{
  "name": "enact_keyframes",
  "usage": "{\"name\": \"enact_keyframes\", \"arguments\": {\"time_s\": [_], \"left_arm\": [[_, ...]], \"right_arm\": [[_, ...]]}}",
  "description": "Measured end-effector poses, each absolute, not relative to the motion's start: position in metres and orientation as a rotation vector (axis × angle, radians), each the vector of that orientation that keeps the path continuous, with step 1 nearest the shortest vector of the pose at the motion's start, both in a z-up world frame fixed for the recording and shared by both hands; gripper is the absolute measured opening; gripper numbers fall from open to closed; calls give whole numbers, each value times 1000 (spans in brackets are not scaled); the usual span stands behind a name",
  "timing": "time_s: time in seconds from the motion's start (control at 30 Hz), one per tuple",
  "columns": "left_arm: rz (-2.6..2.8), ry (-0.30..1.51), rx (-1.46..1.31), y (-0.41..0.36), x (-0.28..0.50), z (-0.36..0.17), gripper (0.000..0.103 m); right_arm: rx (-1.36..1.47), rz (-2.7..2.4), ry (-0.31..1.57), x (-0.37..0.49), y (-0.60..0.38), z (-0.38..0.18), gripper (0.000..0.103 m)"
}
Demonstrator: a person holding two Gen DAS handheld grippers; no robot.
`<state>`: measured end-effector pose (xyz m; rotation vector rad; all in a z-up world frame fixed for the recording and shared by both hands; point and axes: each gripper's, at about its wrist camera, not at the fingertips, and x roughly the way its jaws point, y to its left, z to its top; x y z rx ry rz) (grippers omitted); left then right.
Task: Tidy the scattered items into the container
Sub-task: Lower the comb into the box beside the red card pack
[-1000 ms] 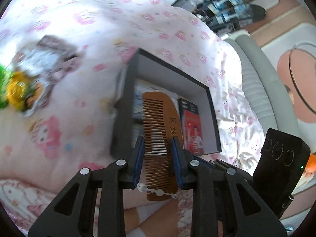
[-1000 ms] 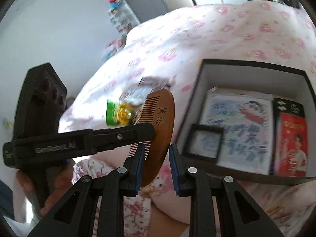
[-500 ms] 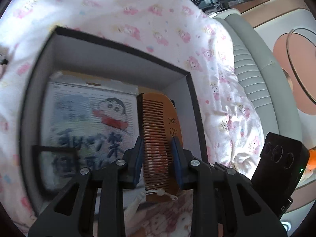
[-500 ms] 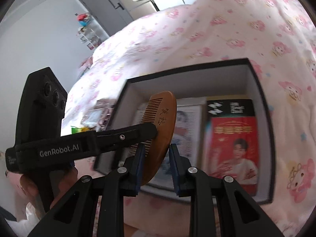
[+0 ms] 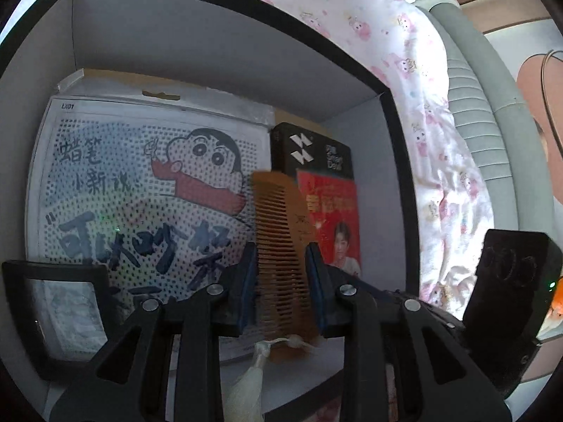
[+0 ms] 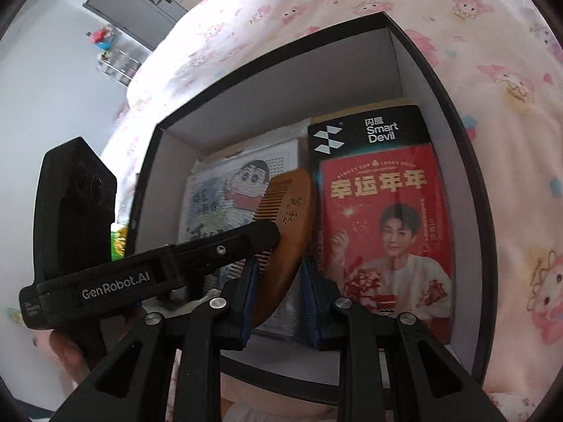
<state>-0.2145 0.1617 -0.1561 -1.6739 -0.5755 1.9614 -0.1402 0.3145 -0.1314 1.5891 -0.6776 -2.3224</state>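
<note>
The black-rimmed box (image 5: 394, 112), grey-white inside, sits on a pink cartoon-print bedsheet (image 6: 475, 35) and already holds a flat white dotted board with a cartoon boy (image 5: 147, 190) on its left side, a red-and-black Smart Devil packet (image 6: 383, 218) along its right wall, and a small black square frame (image 5: 67, 306) in the near left corner. The wooden comb (image 5: 281, 246) hangs above the box floor, over the seam between the board and the red packet, clamped across its width by the left gripper (image 5: 281, 281), whose blue pads press on the teeth side and on the solid spine. The comb's long axis runs along the gripper's fingers, rounded tip pointing toward the far wall, teeth toward the board, and a pale tassel (image 5: 246, 383) dangles from its near end. The right gripper (image 6: 276, 295) hovers over the near rim with its jaws nearly together and holding nothing; the comb only passes in front of them. The far strip of floor behind the packet and board is bare, and the walls stand clear of the comb on every side.
</note>
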Motion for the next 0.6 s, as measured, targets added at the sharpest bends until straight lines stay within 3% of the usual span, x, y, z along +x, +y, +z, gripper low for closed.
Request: {"name": "enact_keyframes", "arguments": {"time_s": [0.33, 0.43, 0.6], "left_arm": [[2006, -400, -1722, 143, -202, -133, 27], [2013, -384, -1752, 141, -208, -136, 27], [1970, -378, -1808, 148, -205, -146, 26]], "right_arm": [[1548, -2374, -753, -137, 327, -127, 22], [1571, -2389, -680, -144, 321, -122, 22], [1585, -2503, -375, -158, 310, -114, 22]]}}
